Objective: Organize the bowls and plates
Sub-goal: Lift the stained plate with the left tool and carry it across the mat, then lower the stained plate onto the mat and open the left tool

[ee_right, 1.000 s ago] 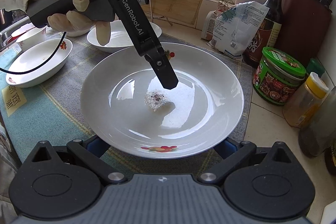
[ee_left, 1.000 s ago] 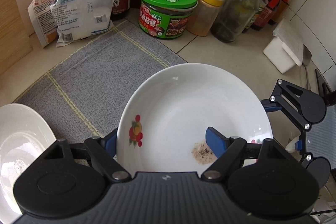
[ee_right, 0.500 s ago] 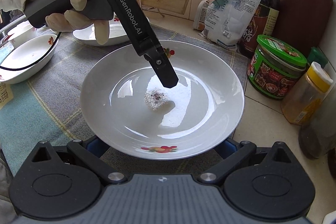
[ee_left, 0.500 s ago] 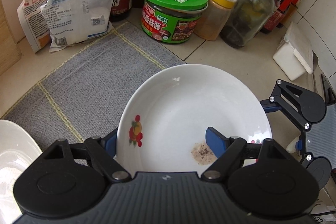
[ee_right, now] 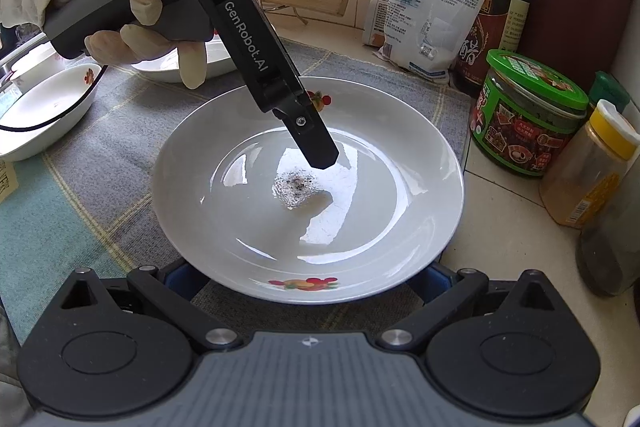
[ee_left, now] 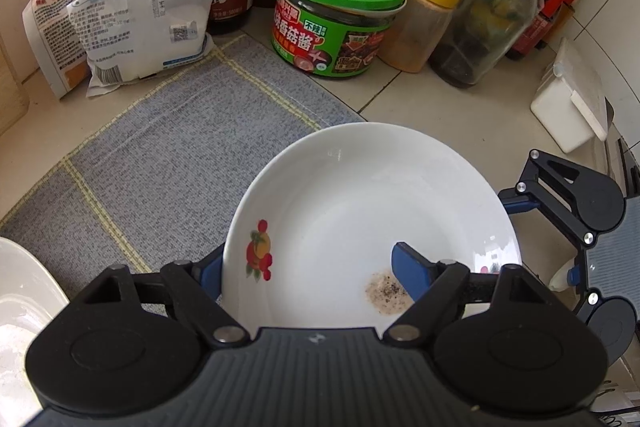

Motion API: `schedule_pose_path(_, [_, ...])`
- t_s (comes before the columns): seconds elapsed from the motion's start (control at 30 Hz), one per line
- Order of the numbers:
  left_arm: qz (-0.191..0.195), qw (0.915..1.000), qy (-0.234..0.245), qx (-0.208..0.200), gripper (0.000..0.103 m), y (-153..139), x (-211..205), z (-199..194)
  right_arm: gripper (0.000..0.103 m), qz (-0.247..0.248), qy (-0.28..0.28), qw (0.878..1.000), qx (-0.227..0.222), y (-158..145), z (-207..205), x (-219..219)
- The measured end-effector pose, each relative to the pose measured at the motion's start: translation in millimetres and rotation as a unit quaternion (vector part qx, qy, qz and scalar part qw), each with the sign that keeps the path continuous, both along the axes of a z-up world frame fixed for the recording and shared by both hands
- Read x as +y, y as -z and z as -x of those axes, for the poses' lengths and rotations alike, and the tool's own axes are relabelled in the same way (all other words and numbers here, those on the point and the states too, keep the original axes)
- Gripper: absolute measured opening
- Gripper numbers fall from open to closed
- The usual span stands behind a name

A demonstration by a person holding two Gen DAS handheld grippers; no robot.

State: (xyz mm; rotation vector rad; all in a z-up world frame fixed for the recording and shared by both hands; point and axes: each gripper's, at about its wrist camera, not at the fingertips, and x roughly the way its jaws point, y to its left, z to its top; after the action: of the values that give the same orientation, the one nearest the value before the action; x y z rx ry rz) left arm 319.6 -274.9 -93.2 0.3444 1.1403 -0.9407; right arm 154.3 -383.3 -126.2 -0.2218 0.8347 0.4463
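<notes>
The left claw [ee_left: 308, 267] is clamped on the rim of a white plate [ee_left: 360, 203] with fruit motifs, one blue finger [ee_left: 410, 273] inside, the other under the rim. The right claw [ee_right: 308, 275] sits spread wide beneath the plate's near edge, not pinching it. The plate is above the grey mat [ee_right: 120, 131], beside a green-lidded sauce jar [ee_right: 528, 115]; a speckled residue patch [ee_right: 296, 187] marks its centre. Two more dishes [ee_right: 48, 107] sit further left on the surface [ee_right: 508, 239]

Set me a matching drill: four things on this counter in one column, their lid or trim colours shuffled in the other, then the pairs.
1. round mushroom sauce jar
2. tall clear spice jar of orange powder
3. clear glass bottle with dark dregs
4. white fruit-print plate held by the left gripper

A. yellow lid
B. red cap
C. white
D. green lid

Pairs: 1-D, 2-A, 3-B, 4-C
</notes>
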Motion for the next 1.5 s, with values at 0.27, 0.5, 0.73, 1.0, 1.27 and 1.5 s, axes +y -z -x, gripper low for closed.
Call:
schedule_pose_path(0.27, [-0.001, 1.0, 0.004, -0.001, 0.083, 2.4, -1.6, -0.4, 0.103, 0.007, -0.001, 1.0, 0.0, 0.7, -0.1, 0.7])
schedule_pose_path(0.5, [-0.002, 0.9998, 0.011, -0.018, 0.085, -2.5, 1.8, 6.4, 0.103, 0.012, 0.002, 1.0, -0.004, -1.8, 3.4, 1.6])
schedule_pose_path(0.73, [0.007, 0.9981, 0.002, -0.062, 0.087, -22.9, 18.0, 21.9, 0.103, 0.011, 0.013, 1.0, -0.006, -12.5, 15.2, -0.6])
schedule_pose_path(1.0, [0.053, 0.9912, -0.029, -0.118, 0.093, -67.3, 53.6, 66.6, 0.103, 0.013, 0.037, 0.999, -0.029, -42.4, 34.2, 9.9])
schedule_pose_path(1.27, [0.077, 0.9802, -0.09, -0.159, 0.095, -95.8, 103.2, 113.8, 0.103, -0.006, 0.1, 0.993, -0.06, -69.6, 37.1, 38.1])
schedule_pose_path(1.5, [0.075, 0.967, -0.166, -0.178, 0.096, -97.5, 146.2, 143.7, 0.103, -0.025, 0.087, 0.994, -0.058, -72.4, 32.9, 66.4])
